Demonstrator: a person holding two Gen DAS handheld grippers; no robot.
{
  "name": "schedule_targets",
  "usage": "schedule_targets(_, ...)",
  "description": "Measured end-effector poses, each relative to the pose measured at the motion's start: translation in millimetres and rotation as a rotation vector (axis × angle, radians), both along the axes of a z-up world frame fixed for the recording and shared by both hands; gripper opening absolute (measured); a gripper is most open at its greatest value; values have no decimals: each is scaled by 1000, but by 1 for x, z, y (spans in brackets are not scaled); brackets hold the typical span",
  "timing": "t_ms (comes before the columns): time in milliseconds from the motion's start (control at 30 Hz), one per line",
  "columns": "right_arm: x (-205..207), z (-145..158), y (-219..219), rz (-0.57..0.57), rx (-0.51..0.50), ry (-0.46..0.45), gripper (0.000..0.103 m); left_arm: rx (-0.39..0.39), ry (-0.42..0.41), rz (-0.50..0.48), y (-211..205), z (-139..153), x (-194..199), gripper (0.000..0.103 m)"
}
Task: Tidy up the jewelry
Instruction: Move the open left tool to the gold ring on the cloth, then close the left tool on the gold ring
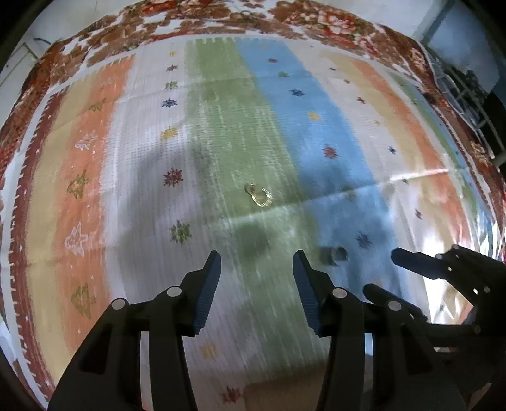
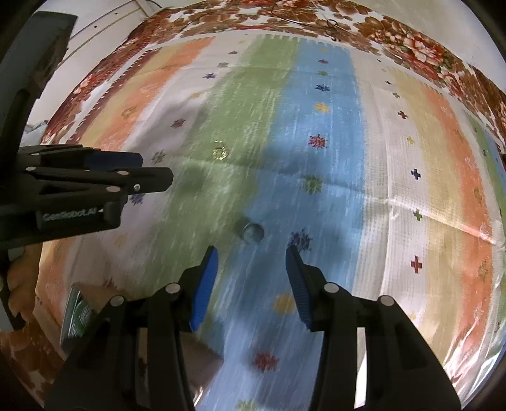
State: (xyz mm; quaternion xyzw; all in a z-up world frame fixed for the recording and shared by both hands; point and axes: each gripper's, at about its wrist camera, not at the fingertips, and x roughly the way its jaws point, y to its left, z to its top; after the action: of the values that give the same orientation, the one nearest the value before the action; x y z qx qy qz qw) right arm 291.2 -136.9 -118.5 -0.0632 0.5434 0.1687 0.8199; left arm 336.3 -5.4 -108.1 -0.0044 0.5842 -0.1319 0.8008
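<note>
Blue-padded fingers [image 1: 207, 294] of my left gripper [image 1: 256, 291] fill the near edge of the left wrist view, spread wide and holding nothing, poised over the green stripe of the striped mat [image 1: 126, 164]. Beyond them, toward the middle of the mat on that same green stripe, lie the gold rings [image 1: 259, 193], small gold pieces touching one another; motion blur keeps me from counting them. A darker silver ring [image 1: 334, 254] sits on the blue stripe, nearer the mat's front edge, just off the tip of my left gripper's right finger and apart from the gold pieces.

My right gripper [image 2: 251, 284] is likewise spread wide and empty in its own view, its tips just short of the silver ring [image 2: 252, 233], which lies at the seam between the green and blue stripes. The gold rings [image 2: 219, 151] show farther up the green stripe, well apart from it. My left gripper [image 2: 155, 177] enters that view from the left side, hanging above the mat. A small green-patterned box [image 2: 76, 311] rests at the mat's near left corner. A floral cloth [image 2: 284, 15] borders the mat's far edge.
</note>
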Motion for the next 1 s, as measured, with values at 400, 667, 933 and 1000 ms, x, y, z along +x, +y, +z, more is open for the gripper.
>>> schedule_targets(400, 26, -25, 7, -2, -13, 9, 46, 17, 33, 16, -11, -19, 42, 48)
schedule_targets(667, 29, -39, 13, 6, -34, 31, 35, 37, 55, 26, -19, -35, 60, 48)
schedule_targets(933, 29, -46, 9, -11, -60, 24, 23, 90, 66, -15, -31, -46, 71, 35)
schedule_targets(1000, 29, -46, 8, -10, -54, 26, 23, 107, 60, -31, -33, -46, 68, 25)
